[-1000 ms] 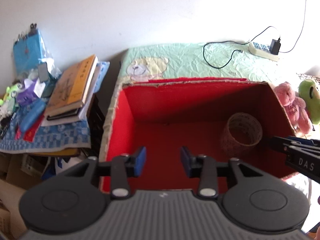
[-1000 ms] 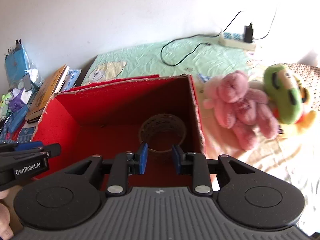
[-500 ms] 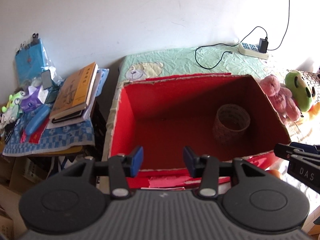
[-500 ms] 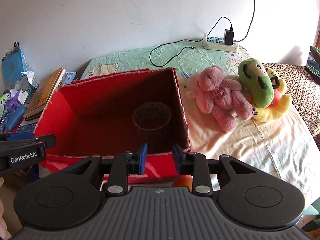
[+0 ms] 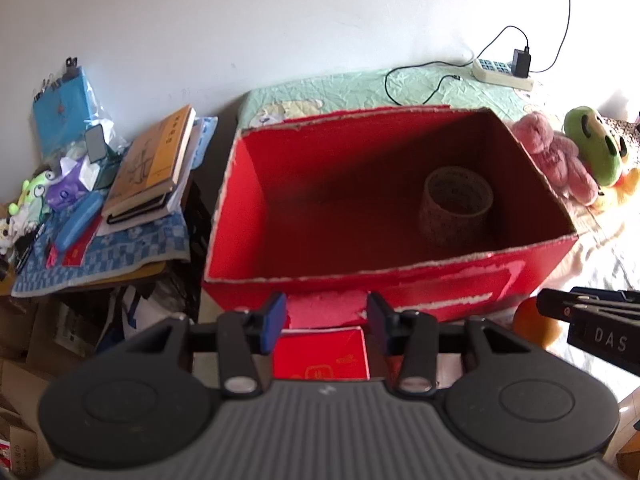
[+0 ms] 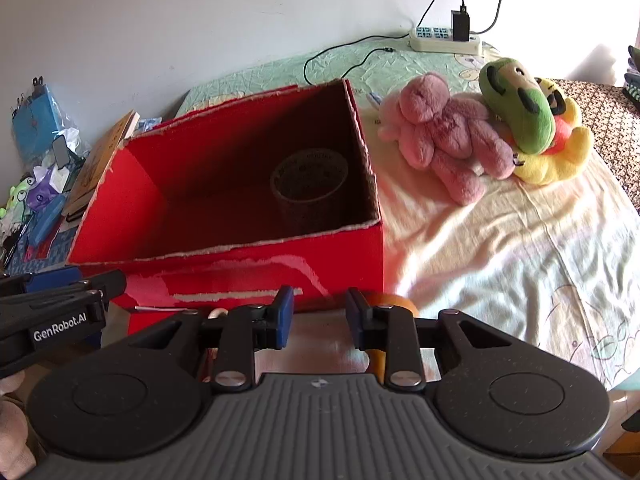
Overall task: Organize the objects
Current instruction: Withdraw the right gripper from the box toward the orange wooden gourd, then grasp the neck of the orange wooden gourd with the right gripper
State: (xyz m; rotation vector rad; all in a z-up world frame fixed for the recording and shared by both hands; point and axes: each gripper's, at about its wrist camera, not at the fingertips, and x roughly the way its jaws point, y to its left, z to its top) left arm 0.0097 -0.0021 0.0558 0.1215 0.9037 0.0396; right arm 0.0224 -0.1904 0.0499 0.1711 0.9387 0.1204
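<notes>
**Inspector:** State of the two tools?

**Onlooker:** The left gripper (image 5: pixel 323 322) stands released, its blue pads apart with nothing between them, poised just short of the near wall of the red cardboard box (image 5: pixel 400 286). The right gripper (image 6: pixel 319 316) is likewise unclenched and holds nothing; its pads are parted in front of the same wall.

**Inspector:** Contents of the box?

**Onlooker:** One roll of tape (image 6: pixel 309 186), standing on its end on the box floor, near the right wall. Nothing else shows inside.

**Inspector:** Items outside it?

**Onlooker:** An orange round object (image 6: pixel 394 304) lies on the bed just beside the box's near right corner, partly hidden behind the right tool's fingers. A red packet (image 5: pixel 320 354) lies near the box's front wall, below the left tool. To the right of the box a pink plush bear (image 6: pixel 448 140) rests on the bedsheet (image 6: pixel 520 248), touching a green plush toy (image 6: pixel 520 106) and a yellow plush (image 6: pixel 556 160).

**Inspector:** Left side?

**Onlooker:** A cluttered side table (image 5: pixel 100 276) with a stack of books (image 5: pixel 152 164). A power strip (image 6: pixel 444 40) lies at the far wall.
</notes>
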